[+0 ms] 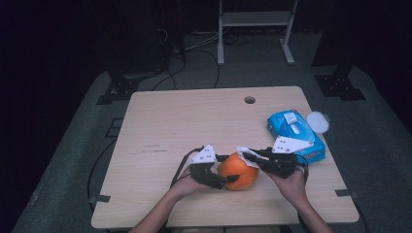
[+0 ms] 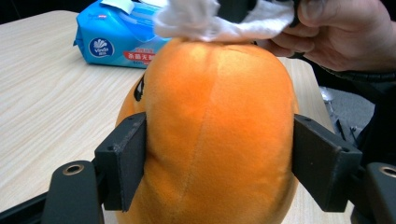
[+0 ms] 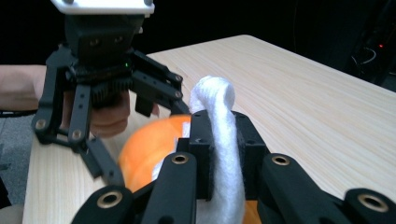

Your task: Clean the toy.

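An orange plush toy [image 1: 238, 171] rests on the wooden table [image 1: 184, 116] near its front edge. My left gripper [image 1: 231, 175] comes in from the left and is shut on the toy. In the left gripper view both pads [image 2: 126, 158] press into the sides of the toy [image 2: 215, 130]. My right gripper [image 1: 252, 156] reaches in from the right, shut on a white wipe [image 1: 244, 152]. The wipe [image 2: 205, 21] lies against the top of the toy. In the right gripper view the wipe [image 3: 215, 98] stands up between the closed jaws, above the toy [image 3: 149, 144].
A blue pack of wet wipes [image 1: 294, 131] lies at the right of the table, with a round white lid [image 1: 318, 121] beside it. A cable hole [image 1: 249, 100] sits near the far edge. A metal stand is on the floor beyond the table.
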The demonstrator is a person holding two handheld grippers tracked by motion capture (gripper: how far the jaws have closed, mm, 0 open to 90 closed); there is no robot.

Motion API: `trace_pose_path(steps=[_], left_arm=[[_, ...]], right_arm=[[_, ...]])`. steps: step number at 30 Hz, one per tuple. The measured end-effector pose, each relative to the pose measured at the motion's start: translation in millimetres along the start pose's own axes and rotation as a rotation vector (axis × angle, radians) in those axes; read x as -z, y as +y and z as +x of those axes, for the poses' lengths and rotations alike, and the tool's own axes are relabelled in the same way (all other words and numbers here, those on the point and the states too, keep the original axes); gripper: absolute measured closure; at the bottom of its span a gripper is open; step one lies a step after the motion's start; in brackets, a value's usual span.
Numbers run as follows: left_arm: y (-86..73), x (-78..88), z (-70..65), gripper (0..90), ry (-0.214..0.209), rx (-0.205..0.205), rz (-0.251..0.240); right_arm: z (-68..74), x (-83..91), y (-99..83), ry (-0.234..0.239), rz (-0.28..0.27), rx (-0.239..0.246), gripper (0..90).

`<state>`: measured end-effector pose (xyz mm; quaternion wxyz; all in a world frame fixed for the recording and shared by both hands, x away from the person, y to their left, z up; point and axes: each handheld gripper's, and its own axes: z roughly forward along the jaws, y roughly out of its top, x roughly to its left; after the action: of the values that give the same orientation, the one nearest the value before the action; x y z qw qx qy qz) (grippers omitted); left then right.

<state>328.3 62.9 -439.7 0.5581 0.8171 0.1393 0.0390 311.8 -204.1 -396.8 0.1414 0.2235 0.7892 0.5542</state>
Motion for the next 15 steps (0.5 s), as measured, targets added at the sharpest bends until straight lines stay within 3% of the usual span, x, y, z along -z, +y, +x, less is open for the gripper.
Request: trace_pose_path(steps=[4,7,8,10,11,15], left_arm=[[1.0,-0.6,0.1,24.9,0.013,0.005,0.0],[1.7,-3.8,-3.9,26.0,0.013,-0.006,-0.003],[1.7,-3.8,-3.9,26.2,0.013,-0.006,-0.003],[3.1,-5.6,-8.1,26.4,0.009,-0.042,0.011],[3.9,-6.7,-12.0,26.4,0.005,-0.065,0.018],[3.6,-7.7,-15.0,26.6,-0.003,-0.089,0.025]], right_arm=[[5.7,7.8,-3.6,0.007,-0.001,-0.012,79.7],[25.3,1.4,3.4,0.043,0.006,0.05,79.8],[25.3,1.4,3.4,0.043,0.006,0.05,79.8],[33.4,-8.9,8.3,0.057,0.025,0.086,79.9],[34.1,-15.5,11.4,0.059,0.031,0.086,80.0],[24.7,-21.6,15.5,0.045,0.028,0.068,80.0]])
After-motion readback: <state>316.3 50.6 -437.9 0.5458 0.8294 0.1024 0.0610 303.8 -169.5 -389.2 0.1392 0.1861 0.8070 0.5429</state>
